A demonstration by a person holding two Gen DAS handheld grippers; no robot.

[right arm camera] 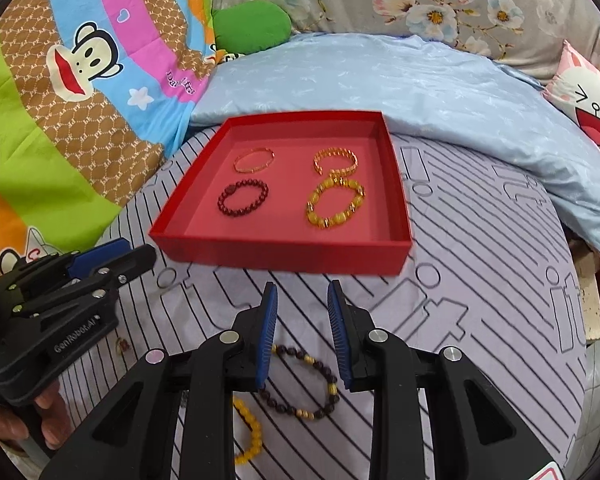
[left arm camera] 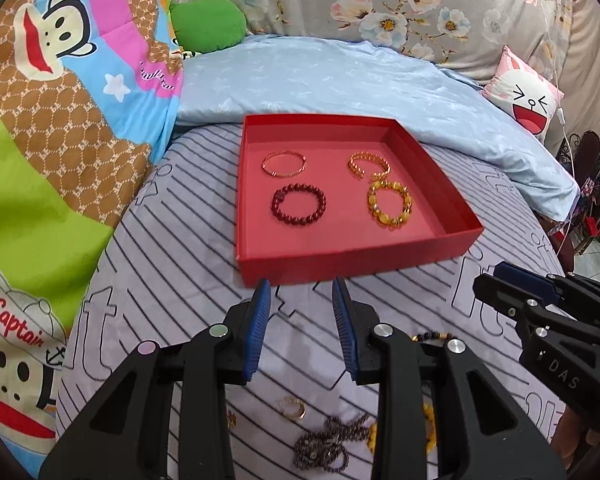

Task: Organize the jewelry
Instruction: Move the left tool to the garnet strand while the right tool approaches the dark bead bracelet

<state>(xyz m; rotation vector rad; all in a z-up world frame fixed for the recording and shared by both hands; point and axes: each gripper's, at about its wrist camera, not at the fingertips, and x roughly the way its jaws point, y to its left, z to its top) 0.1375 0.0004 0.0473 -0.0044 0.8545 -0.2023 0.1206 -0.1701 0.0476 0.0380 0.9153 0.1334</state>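
Hovering over striped bedsheet (right arm camera: 480, 264) w/ both grippers empty: left gripper (left arm camera: 302, 292) jaws apart, nothing btwn; right gripper (right arm camera: 302, 294) jaws apart too, above dark beaded bracelet (right arm camera: 300, 384) lying loose on sheet. Red tray (left arm camera: 352, 258) already holding 4 bracelets in 2 rows, front strip bare. Yellow bead bracelet (right arm camera: 248, 432), gold ring (left arm camera: 292, 406), dark bead tangle (left arm camera: 328, 440) left outside. Risks: soft sheet giving under pads, pinching fabric w/ beads; elastic strand slipping from ribbed pads; tangle dragging neighbours along; bumping light tray askew.
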